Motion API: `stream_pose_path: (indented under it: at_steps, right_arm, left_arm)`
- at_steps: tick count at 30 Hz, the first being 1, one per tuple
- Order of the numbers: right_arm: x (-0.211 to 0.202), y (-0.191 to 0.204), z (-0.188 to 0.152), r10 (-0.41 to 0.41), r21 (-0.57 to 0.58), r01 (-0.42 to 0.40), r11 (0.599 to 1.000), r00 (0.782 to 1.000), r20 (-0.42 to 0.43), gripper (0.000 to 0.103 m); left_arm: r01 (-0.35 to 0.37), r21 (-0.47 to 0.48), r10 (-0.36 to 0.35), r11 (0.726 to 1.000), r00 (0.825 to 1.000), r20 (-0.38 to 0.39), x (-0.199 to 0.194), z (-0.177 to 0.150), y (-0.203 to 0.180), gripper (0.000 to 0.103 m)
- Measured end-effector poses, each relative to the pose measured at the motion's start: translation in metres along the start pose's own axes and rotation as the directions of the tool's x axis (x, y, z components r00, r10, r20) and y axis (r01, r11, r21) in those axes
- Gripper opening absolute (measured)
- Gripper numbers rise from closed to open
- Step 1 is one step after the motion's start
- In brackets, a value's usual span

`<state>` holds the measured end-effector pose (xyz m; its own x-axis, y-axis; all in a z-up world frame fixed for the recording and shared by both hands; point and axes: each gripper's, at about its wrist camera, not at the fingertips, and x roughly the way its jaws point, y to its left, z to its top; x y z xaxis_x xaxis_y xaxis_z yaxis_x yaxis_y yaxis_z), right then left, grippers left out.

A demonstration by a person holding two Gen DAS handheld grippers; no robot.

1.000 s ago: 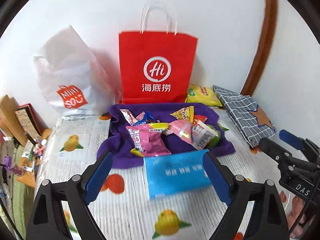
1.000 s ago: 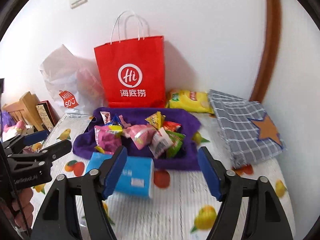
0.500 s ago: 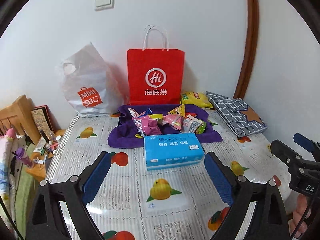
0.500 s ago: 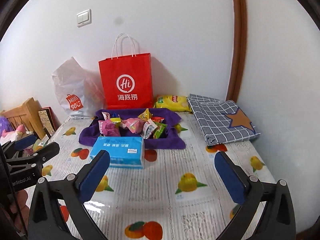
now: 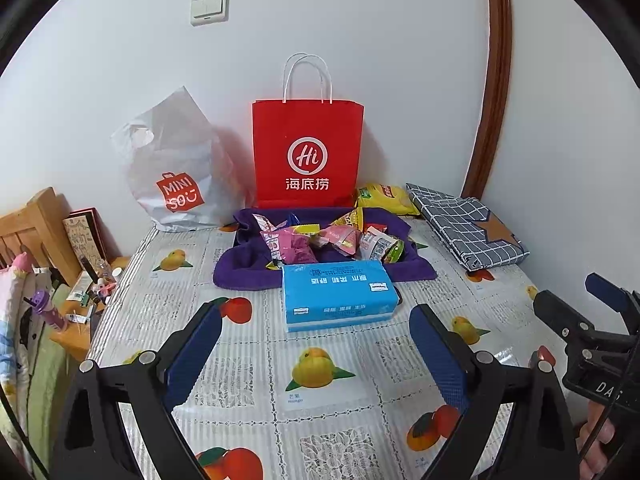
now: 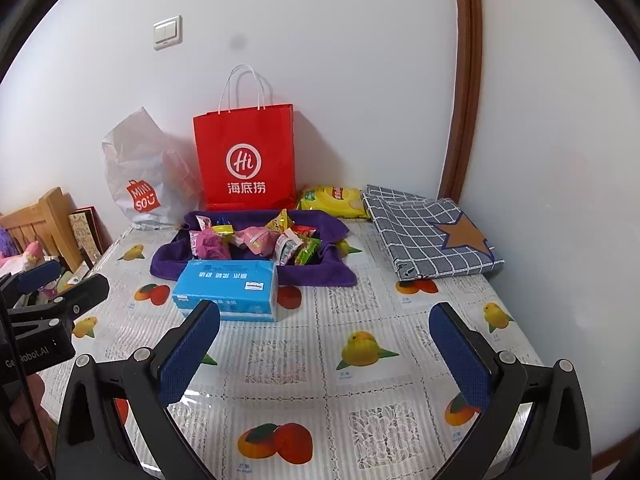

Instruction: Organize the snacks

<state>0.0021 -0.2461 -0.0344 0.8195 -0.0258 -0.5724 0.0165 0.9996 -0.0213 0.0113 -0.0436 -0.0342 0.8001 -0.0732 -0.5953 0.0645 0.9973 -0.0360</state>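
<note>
Several snack packets lie heaped on a purple cloth at the back of the table. A yellow snack bag lies behind it by the wall. A red paper bag stands upright behind the cloth. My left gripper is open and empty, near the table's front, well short of the snacks. My right gripper is open and empty, also well back from them. Each gripper shows at the edge of the other's view.
A blue tissue box lies in front of the cloth. A white Miniso bag stands back left. A folded checked cloth with a star lies back right. A cluttered wooden nightstand stands left of the table.
Both grippers have pulled back and up from the snack pile, so the whole table shows. The right gripper's jaws have opened wider. Nothing on the table has moved.
</note>
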Motion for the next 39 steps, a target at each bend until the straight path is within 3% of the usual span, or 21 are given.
stream_pose_path:
  at_steps: [39]
  right_arm:
    - [-0.0096,0.0007,0.0003,-0.01,0.005,0.01,1.0,1.0,0.024,0.103]
  left_arm:
    - [-0.006,-0.003,0.006,1.0,1.0,-0.006,-0.0024,-0.0001,0.0015,0.095]
